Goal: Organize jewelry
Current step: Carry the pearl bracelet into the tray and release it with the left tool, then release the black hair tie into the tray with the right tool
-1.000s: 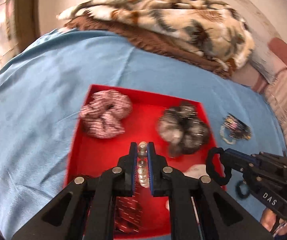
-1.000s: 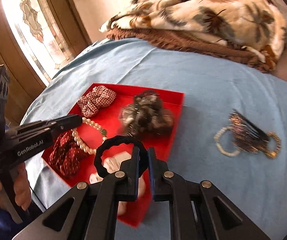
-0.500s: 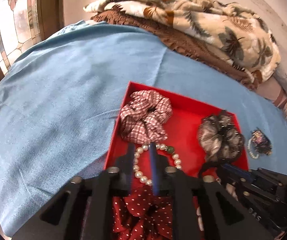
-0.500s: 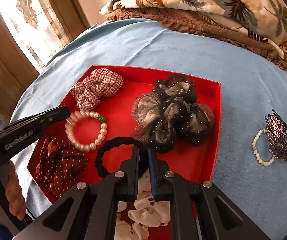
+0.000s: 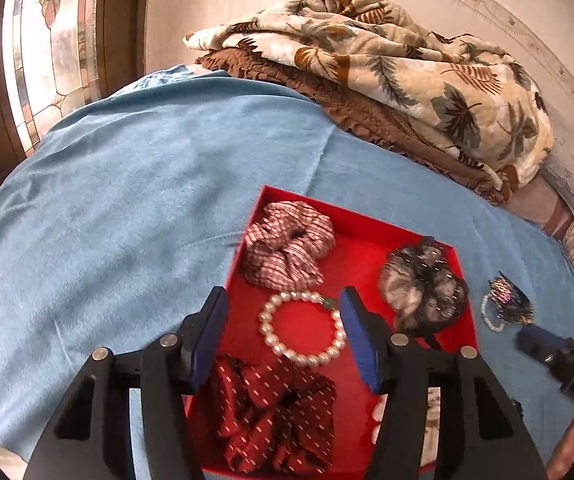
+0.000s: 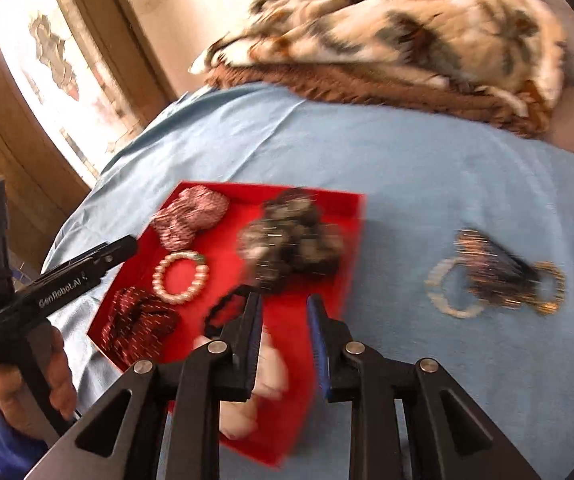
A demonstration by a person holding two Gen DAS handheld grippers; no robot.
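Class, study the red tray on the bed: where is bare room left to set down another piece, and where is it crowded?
Bare red floor shows inside the white pearl bracelet and between the checked scrunchie and grey dotted scrunchie. The near end, around the dark red scrunchie, is crowded. The blue bedsheet left of the red tray lies wide open.

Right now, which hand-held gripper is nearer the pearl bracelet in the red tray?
Left. The left hand-held gripper is open with the pearl bracelet showing between its fingers. The right hand-held gripper, also open, sits further along the red tray, beside the black hair tie.
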